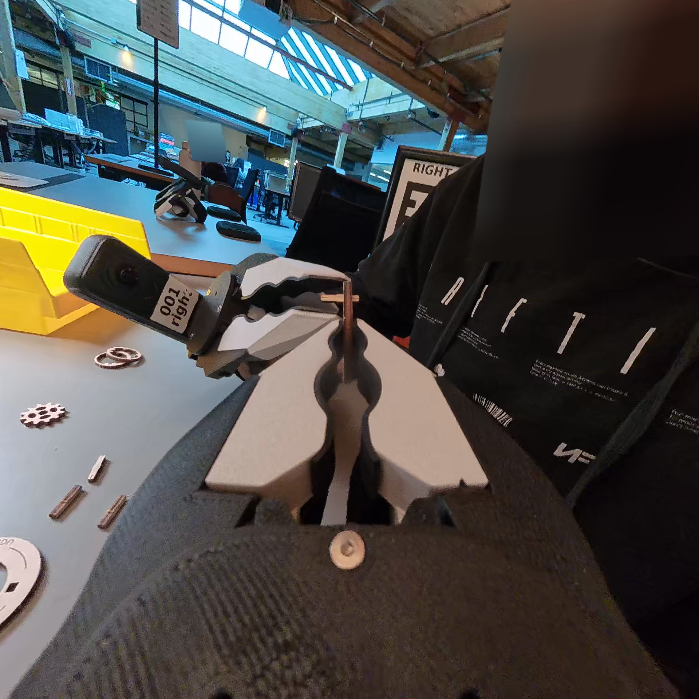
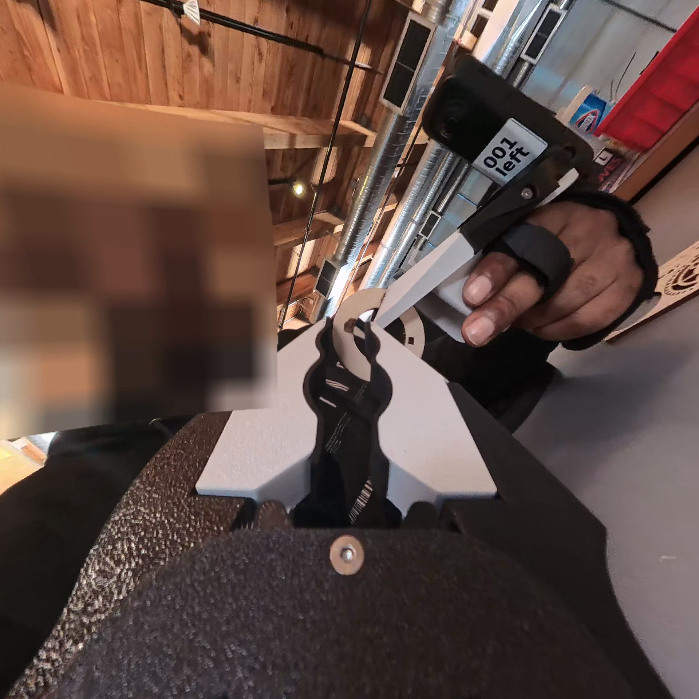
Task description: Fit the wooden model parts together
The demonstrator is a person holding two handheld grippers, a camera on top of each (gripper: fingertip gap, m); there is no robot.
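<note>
A flat wooden ring disc (image 2: 357,351) is held up in the air between both grippers. In the left wrist view it shows edge-on as a thin brown strip (image 1: 348,321). My left gripper (image 1: 348,334) is shut on the disc's lower rim; in the right wrist view it (image 2: 382,321) reaches in from the right. My right gripper (image 2: 350,330) is shut on a small wooden peg (image 2: 350,323), which sits in a hole of the disc. In the left wrist view the right gripper (image 1: 340,299) comes in from the left, and the peg (image 1: 336,298) pokes through the disc.
On the grey table (image 1: 132,416) lie a small gear (image 1: 43,414), two rings (image 1: 118,356), short wooden sticks (image 1: 66,501) and a larger disc (image 1: 15,578). A yellow bin (image 1: 56,264) stands at the left. A person's black sweatshirt (image 1: 567,340) is close behind. A cut-out wooden sheet (image 2: 677,280) lies at the right. Both grippers' tips are close together, under 4 cm apart.
</note>
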